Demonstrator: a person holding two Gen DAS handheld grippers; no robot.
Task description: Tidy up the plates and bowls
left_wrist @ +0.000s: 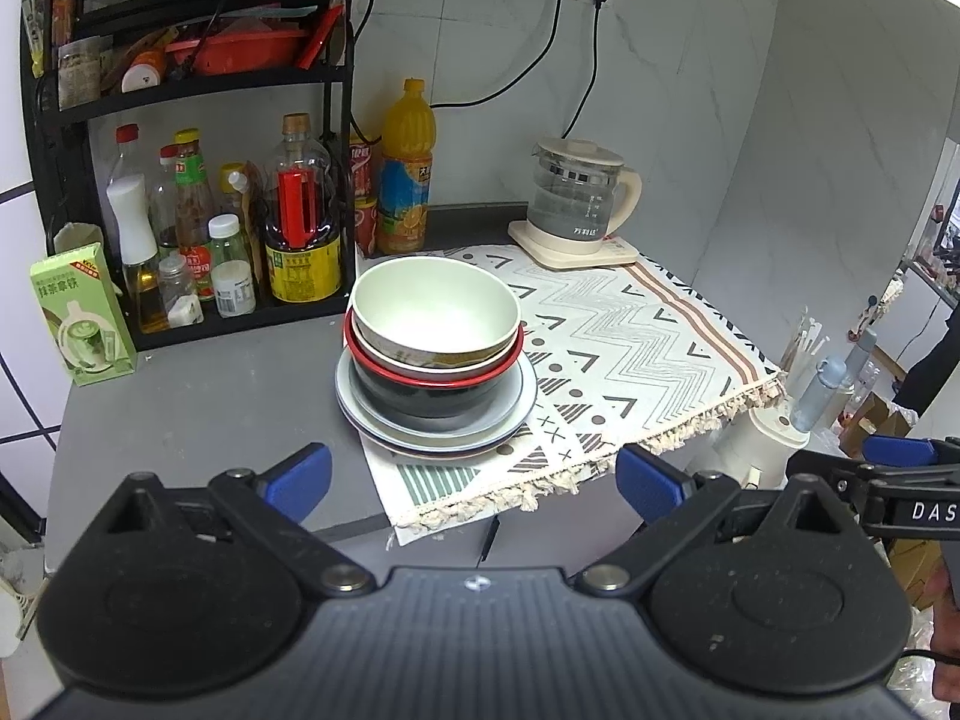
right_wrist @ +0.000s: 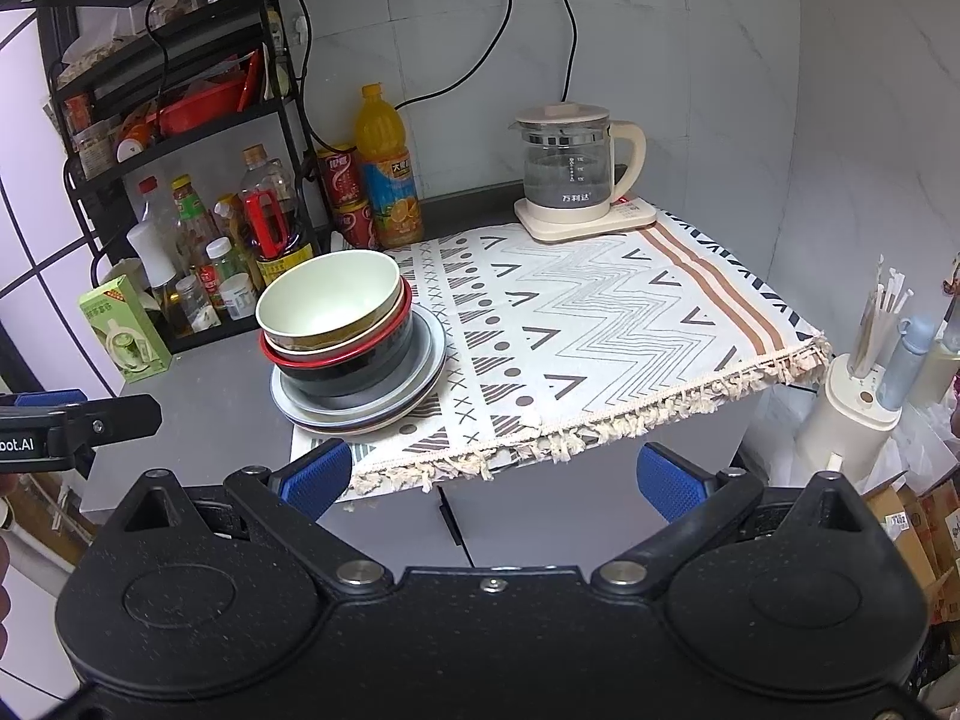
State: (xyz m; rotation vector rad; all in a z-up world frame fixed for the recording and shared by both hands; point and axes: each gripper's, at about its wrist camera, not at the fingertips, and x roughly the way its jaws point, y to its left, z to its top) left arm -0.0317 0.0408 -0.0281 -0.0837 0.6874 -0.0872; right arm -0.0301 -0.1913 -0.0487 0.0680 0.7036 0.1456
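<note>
"DAS" on right claw (left_wrist: 900, 462).

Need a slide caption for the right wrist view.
Open right gripper facing nested bowls stacked on plates, patterned cloth alongside.

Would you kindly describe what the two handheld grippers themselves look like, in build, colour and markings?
Both are matte black plastic. The left gripper has a ribbed body, two round pivot housings, silver bolts on angled linkage arms and blue textured finger pads. The right gripper matches it, with blue pads. White lettering marks their sides: "DAS" on the right, "bot.AI" on the left.
</note>
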